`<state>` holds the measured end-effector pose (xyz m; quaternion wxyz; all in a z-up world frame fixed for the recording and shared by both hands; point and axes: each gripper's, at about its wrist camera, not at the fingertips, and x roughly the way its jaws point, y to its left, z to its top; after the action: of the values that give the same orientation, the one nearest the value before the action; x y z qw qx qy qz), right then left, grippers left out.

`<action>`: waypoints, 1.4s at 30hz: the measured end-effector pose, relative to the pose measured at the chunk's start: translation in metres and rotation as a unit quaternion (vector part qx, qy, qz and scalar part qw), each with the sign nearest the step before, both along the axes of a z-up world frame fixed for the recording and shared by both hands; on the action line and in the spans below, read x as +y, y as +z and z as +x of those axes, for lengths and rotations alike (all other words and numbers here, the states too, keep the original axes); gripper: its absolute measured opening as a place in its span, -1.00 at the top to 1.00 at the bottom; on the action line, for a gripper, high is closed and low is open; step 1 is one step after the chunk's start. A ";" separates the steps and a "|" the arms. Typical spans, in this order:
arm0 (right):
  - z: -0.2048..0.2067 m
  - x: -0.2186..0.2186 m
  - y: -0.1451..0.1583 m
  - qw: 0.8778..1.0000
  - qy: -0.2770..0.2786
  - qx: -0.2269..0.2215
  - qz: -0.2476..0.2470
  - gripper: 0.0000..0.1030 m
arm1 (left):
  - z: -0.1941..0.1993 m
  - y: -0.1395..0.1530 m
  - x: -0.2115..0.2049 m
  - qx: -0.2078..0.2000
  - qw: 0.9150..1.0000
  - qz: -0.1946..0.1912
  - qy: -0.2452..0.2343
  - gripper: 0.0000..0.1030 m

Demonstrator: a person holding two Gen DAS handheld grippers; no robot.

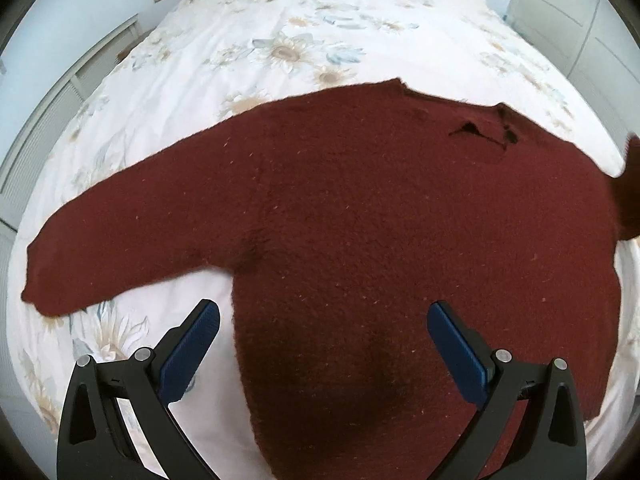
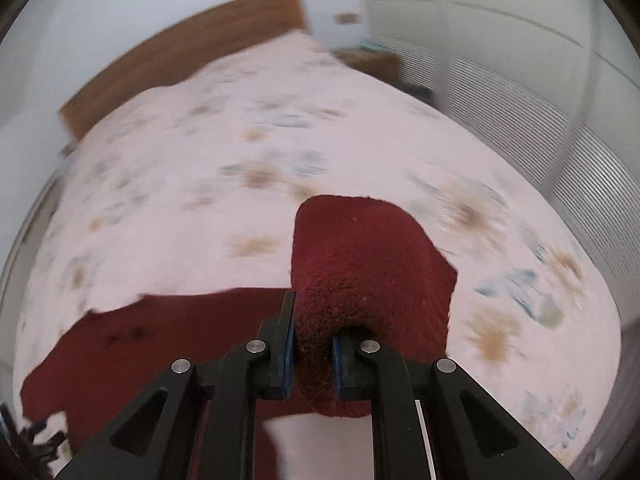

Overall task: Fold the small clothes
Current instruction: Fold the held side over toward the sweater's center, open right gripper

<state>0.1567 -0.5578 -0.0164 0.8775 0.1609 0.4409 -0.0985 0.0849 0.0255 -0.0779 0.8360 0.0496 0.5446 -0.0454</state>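
Observation:
A dark red fleece sweater (image 1: pixel 360 216) lies flat on the bed, its left sleeve (image 1: pixel 120 232) stretched out to the left, the neck at the far side. My left gripper (image 1: pixel 323 320) is open and empty, hovering above the sweater's lower body near the left side seam. In the right wrist view my right gripper (image 2: pixel 314 344) is shut on the sweater's right sleeve (image 2: pixel 360 264) and holds it lifted above the bed; the rest of the sweater (image 2: pixel 152 344) lies lower left. The view is motion-blurred.
The bed has a white floral duvet (image 1: pixel 280 48) and a wooden headboard (image 2: pixel 180 48). White slatted wardrobe doors (image 2: pixel 520 112) stand to the right, white furniture (image 1: pixel 60 112) to the left. A bedside table (image 2: pixel 372 60) is by the headboard.

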 end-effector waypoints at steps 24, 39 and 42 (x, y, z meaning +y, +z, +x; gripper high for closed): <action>0.072 0.285 -0.133 0.964 0.227 0.136 0.015 0.71 | 0.009 -0.028 0.044 0.024 0.999 -0.004 0.022 -0.98; 0.042 0.275 -0.129 0.953 0.264 0.145 -0.048 -0.59 | 0.003 -0.034 0.039 0.037 0.999 0.012 0.005 -0.98; 0.022 0.249 -0.121 0.955 0.258 0.140 -0.050 -0.60 | 0.005 -0.032 0.031 0.034 0.999 0.012 -0.004 -0.98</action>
<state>0.1791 -0.3083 -0.1378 0.8095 -0.0179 0.5802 0.0877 0.0901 0.0565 -0.1104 0.8162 0.0603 0.5729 -0.0443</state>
